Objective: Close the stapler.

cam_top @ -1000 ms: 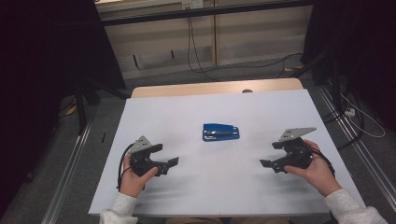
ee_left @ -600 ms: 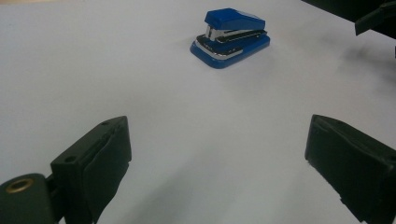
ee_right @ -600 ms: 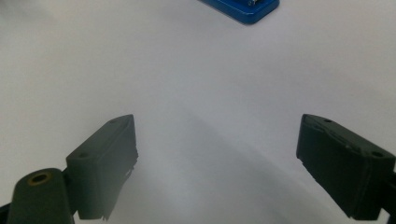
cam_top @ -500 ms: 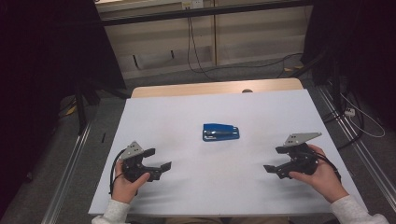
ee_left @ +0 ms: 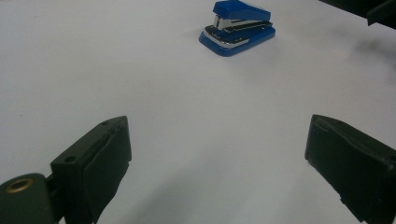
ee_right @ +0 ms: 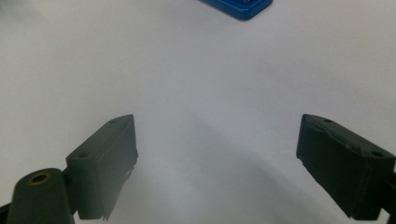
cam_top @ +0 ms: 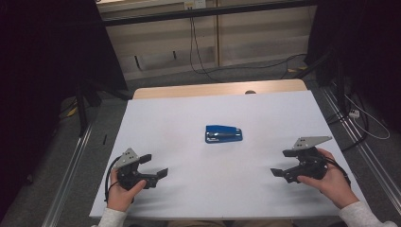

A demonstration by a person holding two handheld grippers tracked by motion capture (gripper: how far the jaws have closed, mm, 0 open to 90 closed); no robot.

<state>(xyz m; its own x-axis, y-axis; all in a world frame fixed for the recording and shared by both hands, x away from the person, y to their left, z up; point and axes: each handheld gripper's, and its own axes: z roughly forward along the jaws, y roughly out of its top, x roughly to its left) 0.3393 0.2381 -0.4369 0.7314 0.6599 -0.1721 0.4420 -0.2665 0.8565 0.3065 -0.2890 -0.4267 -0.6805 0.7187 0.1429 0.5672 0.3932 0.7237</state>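
Note:
A blue stapler (cam_top: 223, 134) lies flat near the middle of the white table (cam_top: 189, 123). My left gripper (cam_top: 155, 166) rests low at the front left, open, its jaws wide apart with nothing between them. It looks toward the stapler (ee_left: 237, 27), which lies well beyond its fingertips. My right gripper (cam_top: 282, 163) sits at the front right, also open and empty. The stapler's end (ee_right: 239, 6) shows at the top edge of the right gripper view, far from the jaws.
Bare white tabletop lies between both grippers and the stapler. A wooden strip (cam_top: 217, 89) borders the table's far edge. Cables (cam_top: 203, 66) trail over the floor behind, and metal rails (cam_top: 71, 161) run along both sides of the table.
Both hands have drawn back toward the front edge of the table, away from the stapler, the jaws still open. The stapler has not moved.

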